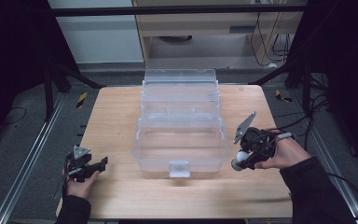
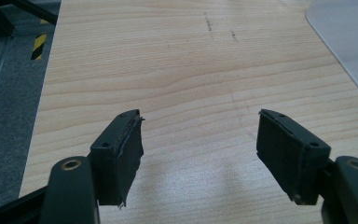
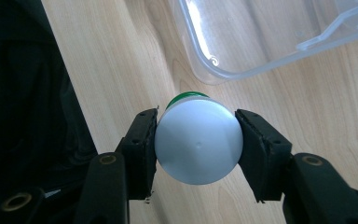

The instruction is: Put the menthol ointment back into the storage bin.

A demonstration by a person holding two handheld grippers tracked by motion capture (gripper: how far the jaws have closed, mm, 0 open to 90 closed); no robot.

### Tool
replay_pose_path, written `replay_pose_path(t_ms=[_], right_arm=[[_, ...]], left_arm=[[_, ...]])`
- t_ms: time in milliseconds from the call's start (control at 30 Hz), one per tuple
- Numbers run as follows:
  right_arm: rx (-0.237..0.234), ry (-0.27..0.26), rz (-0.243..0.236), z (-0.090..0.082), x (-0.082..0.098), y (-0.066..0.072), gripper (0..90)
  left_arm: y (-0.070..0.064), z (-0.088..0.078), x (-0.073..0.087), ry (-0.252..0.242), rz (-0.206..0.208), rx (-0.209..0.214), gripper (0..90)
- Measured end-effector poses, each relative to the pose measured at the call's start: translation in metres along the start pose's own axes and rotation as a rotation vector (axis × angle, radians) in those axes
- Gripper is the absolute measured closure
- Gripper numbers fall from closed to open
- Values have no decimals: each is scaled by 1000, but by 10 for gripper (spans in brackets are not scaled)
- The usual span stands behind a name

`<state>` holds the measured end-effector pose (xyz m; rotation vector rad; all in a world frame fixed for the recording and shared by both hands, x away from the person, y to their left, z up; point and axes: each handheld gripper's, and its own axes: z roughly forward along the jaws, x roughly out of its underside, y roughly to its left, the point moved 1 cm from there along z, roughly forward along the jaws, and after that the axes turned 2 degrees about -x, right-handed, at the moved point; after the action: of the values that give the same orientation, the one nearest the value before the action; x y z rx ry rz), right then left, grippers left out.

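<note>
A clear plastic box (image 1: 142,154) with its lid (image 1: 179,76) swung open stands mid-table, a latch tab (image 1: 179,168) on its near wall. My right gripper (image 1: 240,159) hovers just right of the box's near right corner, shut on a small white bottle (image 3: 198,140) with a green end (image 3: 186,96); both pads (image 3: 142,144) press its sides. The box corner (image 3: 205,70) lies just beyond the bottle. My left gripper (image 1: 98,166) rests low at the table's near left, open, with bare wood between its pads (image 2: 128,154).
The wooden table (image 1: 112,116) has free surface left, right and in front of the box. Its near edge (image 1: 177,217) is close to both hands. Black frame struts (image 1: 74,74) and cables (image 1: 307,112) stand off the table's far corners.
</note>
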<state>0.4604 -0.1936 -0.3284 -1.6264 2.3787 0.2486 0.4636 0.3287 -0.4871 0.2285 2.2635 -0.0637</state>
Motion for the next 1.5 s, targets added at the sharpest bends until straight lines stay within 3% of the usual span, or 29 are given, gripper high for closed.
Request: replay_pose_path(t_ms=[300,500,800,1500], right_arm=[[9,-11,-22,-11,-12,-2,504],[8,-12,-2,-16,-16,-5,505],[9,-12,-8,-16,-32,-14,505],[25,-42,20,16,-63,-35,504]], left_arm=[[0,0,0,1,1,1,308],[0,0,0,3,0,3,308],[0,0,0,2,0,3,309],[0,0,-1,0,2,3,310]])
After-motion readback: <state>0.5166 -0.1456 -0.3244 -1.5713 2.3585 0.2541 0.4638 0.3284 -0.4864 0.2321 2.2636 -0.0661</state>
